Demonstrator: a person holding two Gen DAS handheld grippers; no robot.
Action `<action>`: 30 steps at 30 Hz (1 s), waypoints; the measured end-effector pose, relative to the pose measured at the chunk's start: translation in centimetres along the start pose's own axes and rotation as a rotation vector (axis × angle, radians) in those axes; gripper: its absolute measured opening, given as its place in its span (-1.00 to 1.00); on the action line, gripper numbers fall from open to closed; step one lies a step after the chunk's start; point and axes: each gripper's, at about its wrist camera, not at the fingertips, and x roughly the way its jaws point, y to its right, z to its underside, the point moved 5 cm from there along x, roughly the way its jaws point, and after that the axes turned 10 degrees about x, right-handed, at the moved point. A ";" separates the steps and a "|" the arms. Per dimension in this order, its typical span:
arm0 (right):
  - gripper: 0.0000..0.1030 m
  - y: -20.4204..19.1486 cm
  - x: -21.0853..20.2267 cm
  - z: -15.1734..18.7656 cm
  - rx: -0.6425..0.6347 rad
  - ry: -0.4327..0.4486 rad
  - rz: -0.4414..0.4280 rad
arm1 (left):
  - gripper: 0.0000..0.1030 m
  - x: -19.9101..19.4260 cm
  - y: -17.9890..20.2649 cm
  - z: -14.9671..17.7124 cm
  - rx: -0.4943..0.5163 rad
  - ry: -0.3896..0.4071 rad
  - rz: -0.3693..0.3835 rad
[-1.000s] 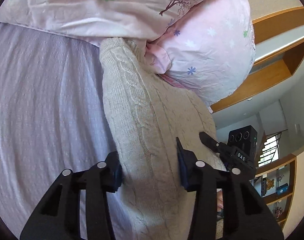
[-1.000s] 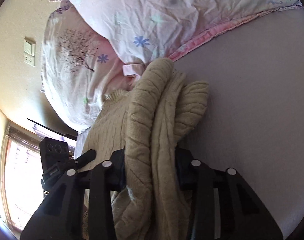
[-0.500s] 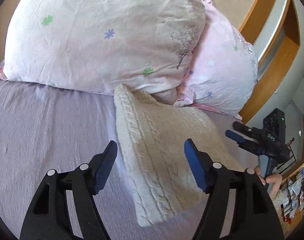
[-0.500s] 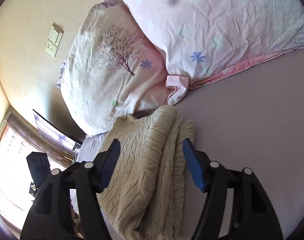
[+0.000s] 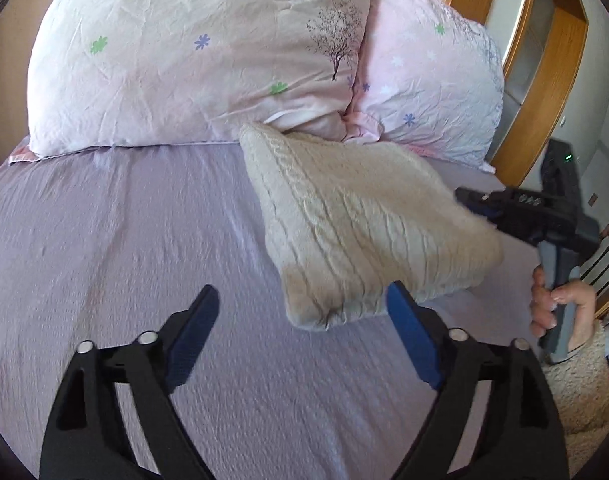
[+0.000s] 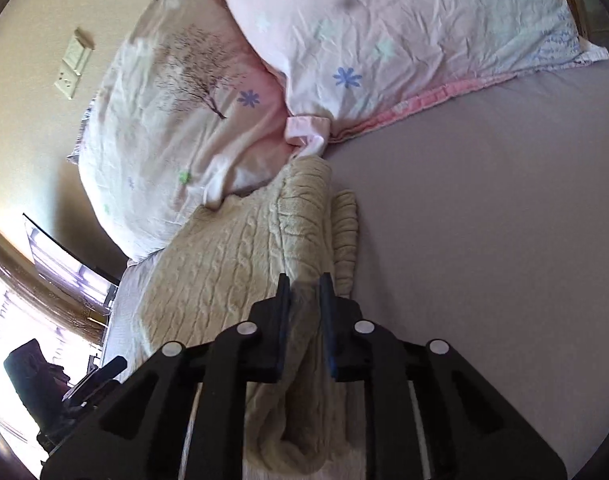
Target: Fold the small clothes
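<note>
A folded cream cable-knit sweater (image 5: pixel 360 224) lies on the lilac bed sheet (image 5: pixel 116 240) near the head of the bed, its far corner tucked against two floral pillows (image 5: pixel 192 60). The left gripper (image 5: pixel 300 328) hovers above the sheet just short of the sweater's near corner, jaws spread wide and empty. The right gripper (image 6: pixel 304 296) is clamped on the sweater's layered edge (fabric bunches between its fingers).
</note>
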 end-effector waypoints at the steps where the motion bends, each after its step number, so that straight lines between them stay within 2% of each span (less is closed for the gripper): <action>1: 0.19 -0.3 -1.0 0.6 -0.024 0.022 -0.012 | 0.97 -0.1 0.3 0.5 0.014 0.004 -0.039; 2: 0.82 -0.5 -2.0 1.3 -0.045 0.046 -0.009 | 0.97 -0.2 0.5 0.9 0.027 0.001 -0.073; 3: 0.97 -0.7 -2.9 2.0 -0.072 0.063 -0.008 | 0.97 -0.1 0.6 1.3 0.038 -0.009 -0.109; 4: 0.96 -0.8 -3.5 2.9 -0.107 0.065 0.001 | 0.97 0.1 0.6 1.5 0.040 -0.022 -0.138; 5: 0.96 -1.1 -3.9 3.9 -0.139 0.060 0.053 | 0.97 0.3 0.5 1.8 0.037 -0.035 -0.152; 7: 0.96 -0.8 -3.5 5.4 -0.183 0.041 0.250 | 0.97 1.0 0.3 2.1 0.020 -0.061 -0.130; 8: 0.96 -1.1 -3.1 6.1 -0.211 0.021 0.308 | 0.97 1.5 0.2 2.3 0.009 -0.085 -0.126; 9: 0.96 -1.3 -2.3 7.0 -0.241 -0.016 0.330 | 0.97 2.0 0.2 2.5 0.004 -0.117 -0.133; 11: 0.96 -1.5 -1.3 8.6 -0.268 -0.062 0.339 | 0.97 2.9 0.2 2.7 0.014 -0.164 -0.150; 20: 0.96 -2.8 1.7 11.4 -0.381 -0.119 0.489 | 0.97 4.1 0.9 2.8 0.054 -0.194 -0.190; 30: 0.96 -2.8 1.3 12.1 -0.378 -0.106 0.489 | 0.97 4.0 0.9 2.8 0.058 -0.182 -0.189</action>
